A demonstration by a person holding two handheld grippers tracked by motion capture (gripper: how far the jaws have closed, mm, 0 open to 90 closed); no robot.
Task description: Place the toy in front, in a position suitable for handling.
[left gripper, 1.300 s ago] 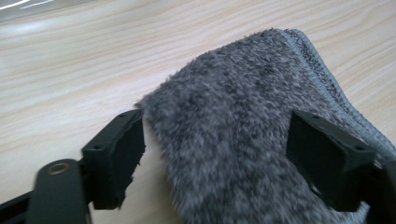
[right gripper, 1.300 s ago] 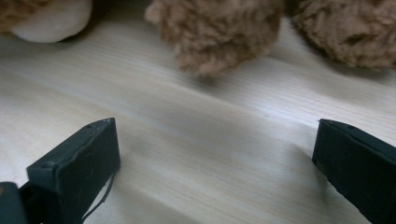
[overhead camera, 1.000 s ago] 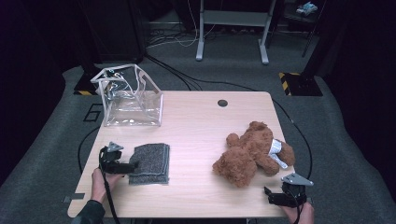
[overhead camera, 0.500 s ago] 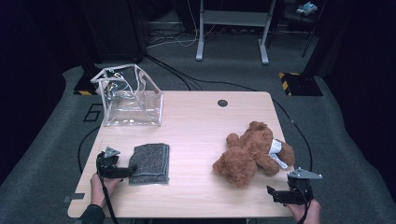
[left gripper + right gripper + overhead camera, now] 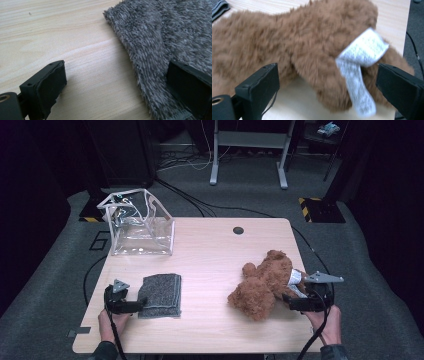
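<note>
A folded grey fluffy towel (image 5: 161,295) lies near the table's front left. My left gripper (image 5: 136,306) is low at its left edge, open; its jaws have just been opening. In the left gripper view (image 5: 118,75) the towel's (image 5: 160,42) edge lies between the jaws, with the right jaw over the pile and no pad pressing on it. A brown teddy bear (image 5: 265,282) with a white label (image 5: 362,65) lies at the front right. My right gripper (image 5: 291,301) hangs open just right of it, and in the right gripper view (image 5: 329,82) the bear (image 5: 287,45) is close ahead.
A clear plastic bag (image 5: 140,227) stands open at the back left of the wooden table (image 5: 210,255). A dark round grommet (image 5: 238,230) sits near the back edge. Cables and a metal stand (image 5: 247,150) are on the carpet behind.
My right gripper has risen from the table's front right corner and come in toward the bear. My left gripper has stayed at the towel's left edge.
</note>
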